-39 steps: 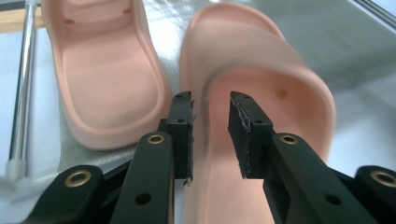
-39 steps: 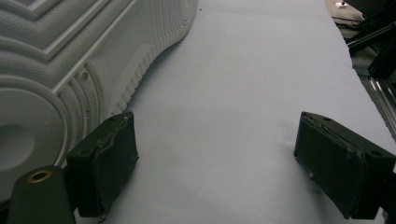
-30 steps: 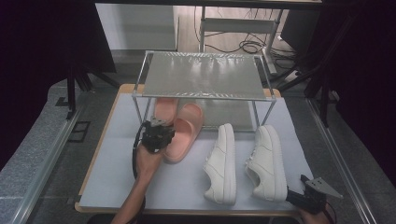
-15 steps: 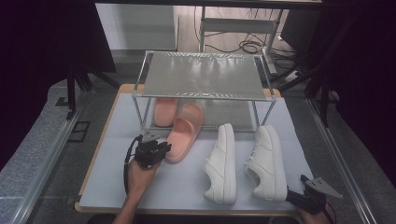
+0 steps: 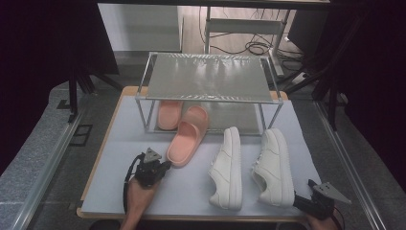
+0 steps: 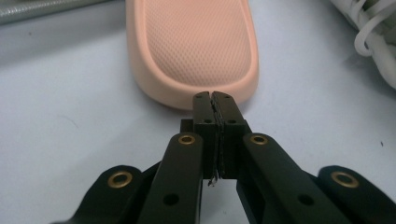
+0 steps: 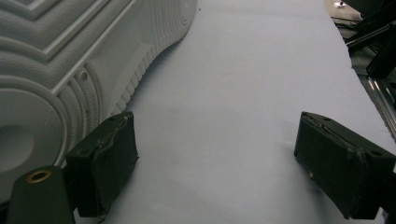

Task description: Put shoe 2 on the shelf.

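we find the pink slide (image 5: 187,142) on the mat, toe under the rack (image 5: 207,76), heel at our left gripper (image 6: 212,99), which is clenched on nothing. it looks light, soft, grippy foam; pinch the heel rim. right gripper (image 7: 212,163) gapes beside the white sneaker (image 7: 70,60). open mat lies to the left.

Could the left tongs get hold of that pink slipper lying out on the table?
Probably yes: the left tongs sit just behind the pink slipper, nothing between, but their jaws are shut and must open first.
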The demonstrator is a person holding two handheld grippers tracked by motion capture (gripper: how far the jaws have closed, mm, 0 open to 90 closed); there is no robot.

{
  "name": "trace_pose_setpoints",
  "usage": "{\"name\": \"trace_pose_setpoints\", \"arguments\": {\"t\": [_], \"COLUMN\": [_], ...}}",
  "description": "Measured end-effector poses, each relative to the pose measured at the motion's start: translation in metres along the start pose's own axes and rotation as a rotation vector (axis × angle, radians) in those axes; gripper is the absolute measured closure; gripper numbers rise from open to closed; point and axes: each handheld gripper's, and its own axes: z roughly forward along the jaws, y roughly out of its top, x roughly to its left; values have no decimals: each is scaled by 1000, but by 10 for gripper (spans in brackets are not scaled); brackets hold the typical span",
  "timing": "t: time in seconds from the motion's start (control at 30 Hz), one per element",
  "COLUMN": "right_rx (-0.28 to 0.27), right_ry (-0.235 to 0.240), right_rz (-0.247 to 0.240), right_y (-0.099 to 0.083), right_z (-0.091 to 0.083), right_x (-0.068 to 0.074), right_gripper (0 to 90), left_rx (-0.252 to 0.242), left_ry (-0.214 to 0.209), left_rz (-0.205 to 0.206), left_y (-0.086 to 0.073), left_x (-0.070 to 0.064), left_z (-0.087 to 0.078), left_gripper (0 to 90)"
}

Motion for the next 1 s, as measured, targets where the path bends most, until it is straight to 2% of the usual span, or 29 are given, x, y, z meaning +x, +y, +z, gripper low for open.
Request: {"name": "trace_pose_setpoints", "arguments": {"t": [0.17,0.23,0.43,1.0], "right_rx": [0,1,1,0], "right_ry": [0,0,0,0], "right_rz": [0,0,0,0], "right_y": [0,0,0,0], "right_z": [0,0,0,0], "right_x": [0,0,0,0], "right_gripper": [126,126,125,126], "left_rx": [16,30,36,34], "left_ry": [8,19,18,-9], "left_rz": [13,22,22,58], "left_y": [-2,0,5,25], "left_x": [-2,-2,-4,-19], "left_z": [3,7,12,35], "left_gripper": [887,883,882,879]}}
